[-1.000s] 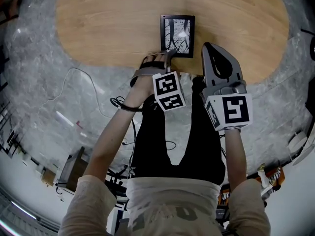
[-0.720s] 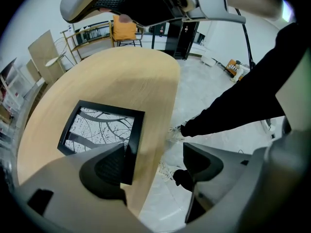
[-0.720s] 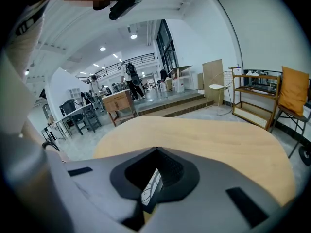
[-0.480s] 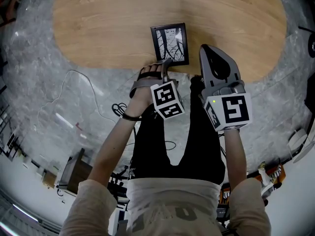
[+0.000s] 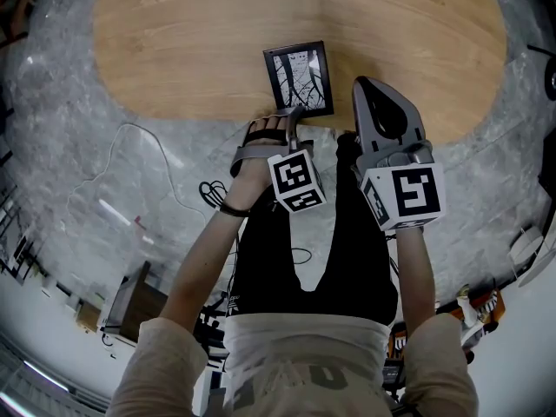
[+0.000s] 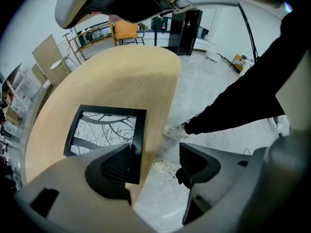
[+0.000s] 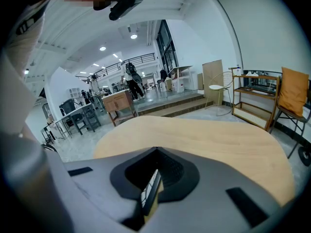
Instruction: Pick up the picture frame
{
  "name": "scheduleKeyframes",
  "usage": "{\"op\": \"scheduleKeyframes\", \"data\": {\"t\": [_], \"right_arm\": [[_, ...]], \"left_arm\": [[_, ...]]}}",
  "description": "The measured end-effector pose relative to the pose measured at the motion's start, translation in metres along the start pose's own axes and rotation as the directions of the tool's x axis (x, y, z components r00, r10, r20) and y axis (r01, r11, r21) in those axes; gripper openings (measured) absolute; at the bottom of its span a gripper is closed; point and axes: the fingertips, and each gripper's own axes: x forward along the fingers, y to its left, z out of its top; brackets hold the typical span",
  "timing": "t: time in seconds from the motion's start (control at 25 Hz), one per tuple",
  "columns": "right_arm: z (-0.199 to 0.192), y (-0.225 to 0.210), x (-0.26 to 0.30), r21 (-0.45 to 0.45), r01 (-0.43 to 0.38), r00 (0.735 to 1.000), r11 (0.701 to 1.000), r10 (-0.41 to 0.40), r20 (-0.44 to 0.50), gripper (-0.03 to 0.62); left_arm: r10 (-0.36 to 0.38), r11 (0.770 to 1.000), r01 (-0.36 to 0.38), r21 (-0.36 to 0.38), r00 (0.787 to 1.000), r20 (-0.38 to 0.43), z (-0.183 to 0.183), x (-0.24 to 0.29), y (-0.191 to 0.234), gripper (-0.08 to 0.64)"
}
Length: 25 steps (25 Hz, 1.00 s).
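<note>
Picture frame (image 5: 300, 78) lies flat on the table (image 5: 174, 42), close to the edge nearest us.
We hold the left gripper (image 6: 155, 161) at that table edge with its jaws spread, one over the frame's corner (the other past the edge, above the floor (image 6: 204, 86)). Our right gripper (image 5: 372, 89) reaches over the same edge, jaws pressed together.
</note>
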Motion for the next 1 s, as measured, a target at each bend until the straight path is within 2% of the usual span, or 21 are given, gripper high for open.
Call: {"op": "scheduleKeyframes", "data": {"t": [0.04,0.12,0.16,0.48,0.64,0.76,0.88,1.0], "right_arm": [[0.000,-0.001,0.000,0.000,0.001,1.000,1.000,-0.001,-0.001,0.005],[-0.001,-0.003,-0.001,0.010,0.014,1.000,1.000,-0.014,-0.003,0.005],[-0.002,-0.005,-0.001,0.014,0.021,1.000,1.000,-0.021,-0.004,0.006],[-0.006,-0.009,0.000,0.021,0.032,0.999,0.999,-0.032,-0.007,0.005],[-0.005,-0.009,0.000,0.017,0.029,1.000,0.999,-0.029,-0.011,0.006],[-0.006,-0.011,0.001,0.021,0.032,0.999,0.999,-0.031,-0.009,0.005],[-0.005,-0.012,0.004,0.022,0.030,1.000,0.999,-0.030,-0.008,0.005],[-0.006,-0.013,0.004,0.031,0.036,0.999,0.999,-0.036,-0.008,0.005]], "left_arm": [[0.021,1.000,-0.021,0.000,1.000,0.001,0.000,-0.001,0.001,0.325],[0.079,0.997,-0.079,-0.006,0.997,0.009,0.000,-0.002,0.006,0.222],[0.098,0.995,-0.098,-0.009,0.995,0.014,-0.001,-0.003,0.006,0.196],[0.103,0.994,-0.103,-0.027,0.995,0.004,-0.006,-0.001,-0.001,0.196],[0.159,0.987,-0.158,0.016,0.987,-0.007,-0.009,-0.003,0.001,0.158],[0.171,0.985,-0.171,0.007,0.985,-0.017,-0.011,-0.002,0.003,0.148],[0.191,0.982,-0.191,0.002,0.981,-0.032,-0.013,-0.003,0.008,0.096],[0.196,0.981,-0.196,0.002,0.980,-0.044,-0.012,-0.003,0.009,0.092]]}}
